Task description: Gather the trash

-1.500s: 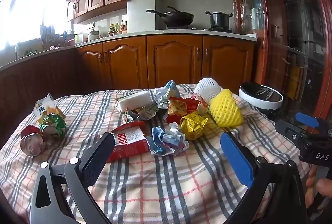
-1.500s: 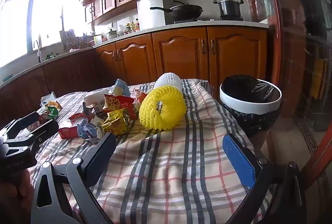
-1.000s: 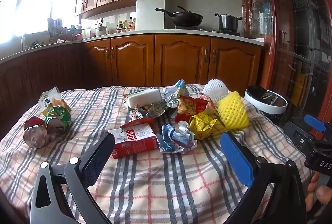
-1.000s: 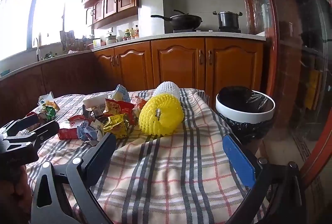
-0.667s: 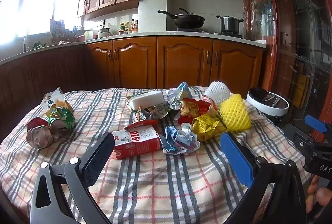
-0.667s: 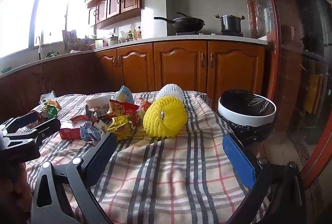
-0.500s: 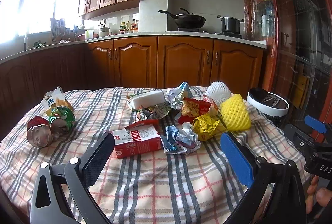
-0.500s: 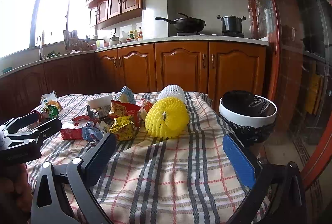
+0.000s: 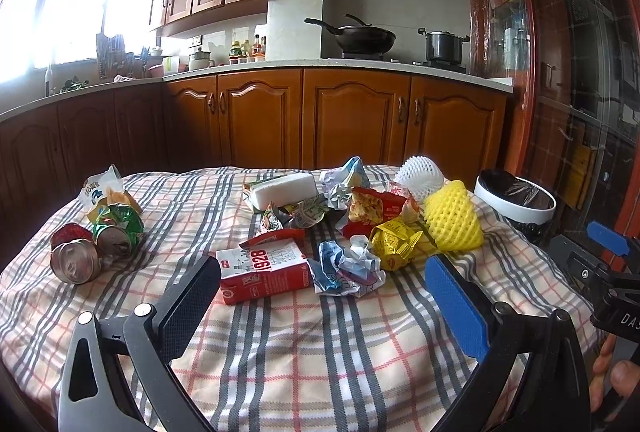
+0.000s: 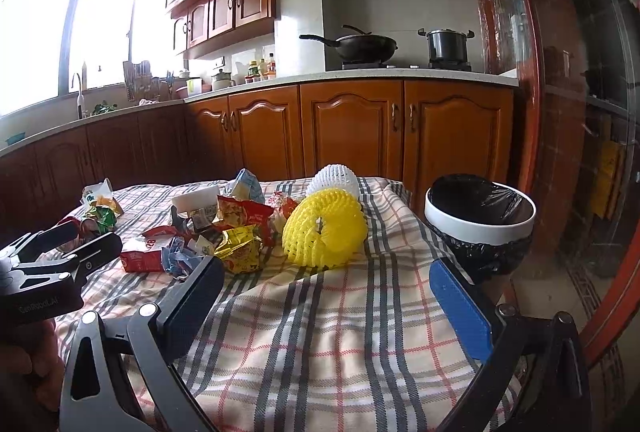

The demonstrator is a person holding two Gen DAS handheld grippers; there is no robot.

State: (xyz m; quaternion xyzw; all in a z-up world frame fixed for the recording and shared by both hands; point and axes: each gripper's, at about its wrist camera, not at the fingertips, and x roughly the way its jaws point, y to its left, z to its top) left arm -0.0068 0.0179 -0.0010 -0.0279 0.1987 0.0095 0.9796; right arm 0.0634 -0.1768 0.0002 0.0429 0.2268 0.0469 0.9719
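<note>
Both the left gripper (image 9: 322,296) and right gripper (image 10: 326,292) are hovering spread and empty, and the yellow foam net (image 10: 324,234) is looking light and squashy, best pinched across its rim.

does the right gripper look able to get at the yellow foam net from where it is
Probably yes: the right gripper is open, and only bare tablecloth lies between it and the yellow foam net, which sits at the pile's near edge.

The red and white carton (image 9: 262,269), lying just ahead of the left gripper's (image 9: 322,294) black finger, carries "1928" in red, printed sideways. Beyond the blue finger, the right gripper's (image 9: 612,274) body reads "DAS". In the right wrist view, the left gripper's body shows "GenRobot.AI".
</note>
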